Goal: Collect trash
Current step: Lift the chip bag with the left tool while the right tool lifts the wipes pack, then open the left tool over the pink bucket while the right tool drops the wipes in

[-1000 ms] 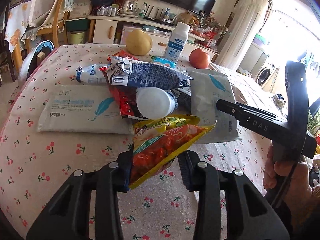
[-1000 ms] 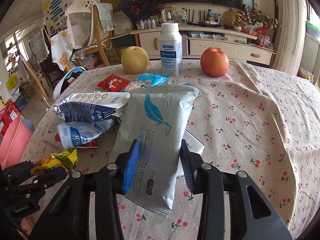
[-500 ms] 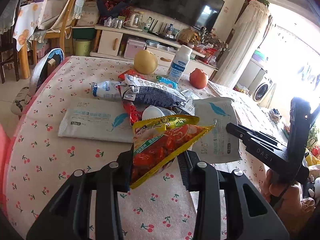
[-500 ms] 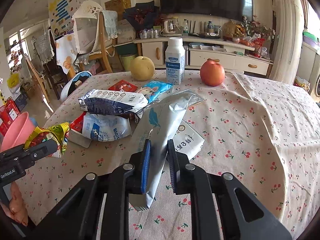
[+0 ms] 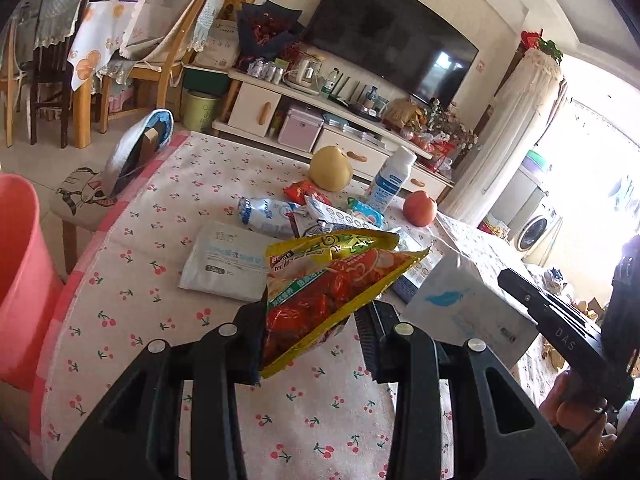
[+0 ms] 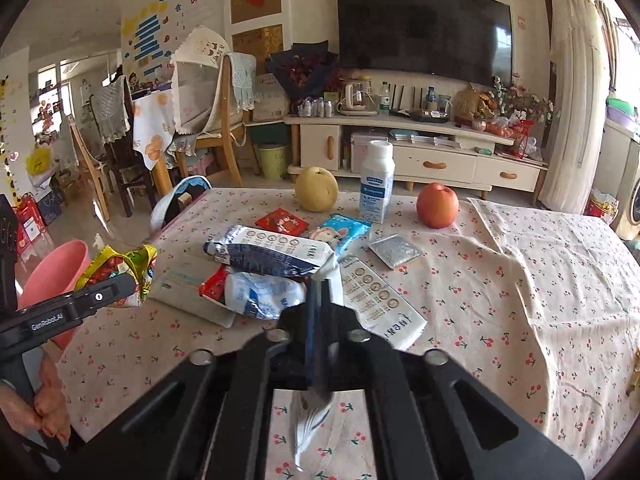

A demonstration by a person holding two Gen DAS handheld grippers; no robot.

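Step in hand: two pieces of trash are held clear of the desk (image 6: 540, 264); the carry to a bin is judged to be in progress.
Pink bin (image 5: 20, 272): seen at the left edge of the left wrist view, beside the desk edge; judged the likely drop point. Its inside is not shown.
Left gripper (image 5: 312, 332): jaws set narrow and clamped on the red and yellow snack bag (image 5: 332, 292), centre of the left wrist view, raised above the cloth.
Right gripper (image 6: 318, 320): jaws pressed fully together on the white wipes pack (image 5: 464, 312), which is seen edge-on at lower centre of the right wrist view.
Trash left on desk: a flat white pack (image 5: 228, 264), a blue-white pouch (image 6: 276, 256), a crumpled wrapper (image 6: 264, 296), a red sachet (image 6: 282, 220), a light blue sachet (image 6: 344, 232), a silver sachet (image 6: 394, 250).
Not judged trash: pear (image 6: 316, 189), apple (image 6: 437, 205), white bottle (image 6: 376, 182).
Next move: both bags are to be swung left over the bin rim, then released.
Hidden or unclear: the far right of the left wrist view is washed out; the grip point on the wipes pack is masked by the jaws; the bin is cut off by the frame.
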